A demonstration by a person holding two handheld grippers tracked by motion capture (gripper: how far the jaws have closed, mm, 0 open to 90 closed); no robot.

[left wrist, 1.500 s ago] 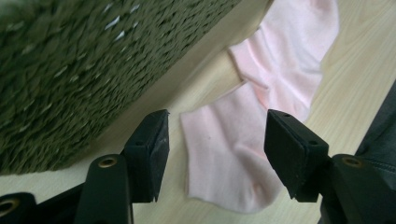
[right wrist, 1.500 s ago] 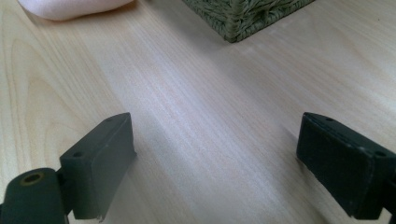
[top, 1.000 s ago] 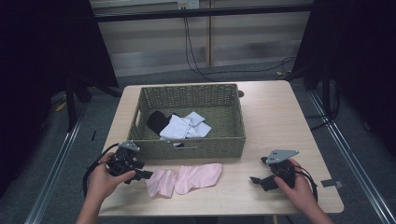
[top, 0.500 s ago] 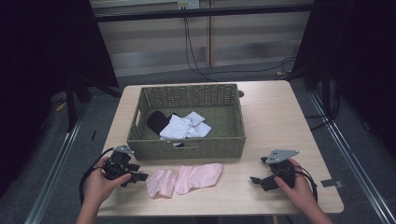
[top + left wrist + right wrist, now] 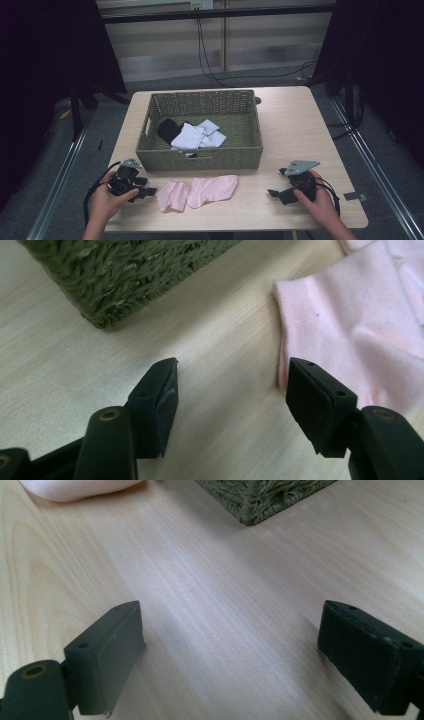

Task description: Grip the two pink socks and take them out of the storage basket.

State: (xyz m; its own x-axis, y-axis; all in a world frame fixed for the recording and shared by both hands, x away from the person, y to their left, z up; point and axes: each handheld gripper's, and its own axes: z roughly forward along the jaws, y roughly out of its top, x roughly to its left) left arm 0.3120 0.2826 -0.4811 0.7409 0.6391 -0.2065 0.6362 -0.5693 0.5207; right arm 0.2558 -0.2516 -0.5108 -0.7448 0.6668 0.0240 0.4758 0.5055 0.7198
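Pale wood of the counter (image 5: 300,125) is seen beneath the left hand-held gripper (image 5: 230,390), whose jaws have just been opening and are held apart with nothing between them, its right pad at the edge of the pink sock (image 5: 350,325). The approach to a grasp appears in hand; next, the sock's edge must be straddled and pinched. Farther off, the right hand-held gripper (image 5: 280,192) is rested open, the woven basket (image 5: 200,157) beyond.

Soft pink cloth socks (image 5: 197,192), rough woven wicker basket (image 5: 200,155), matt wood table (image 5: 300,130)
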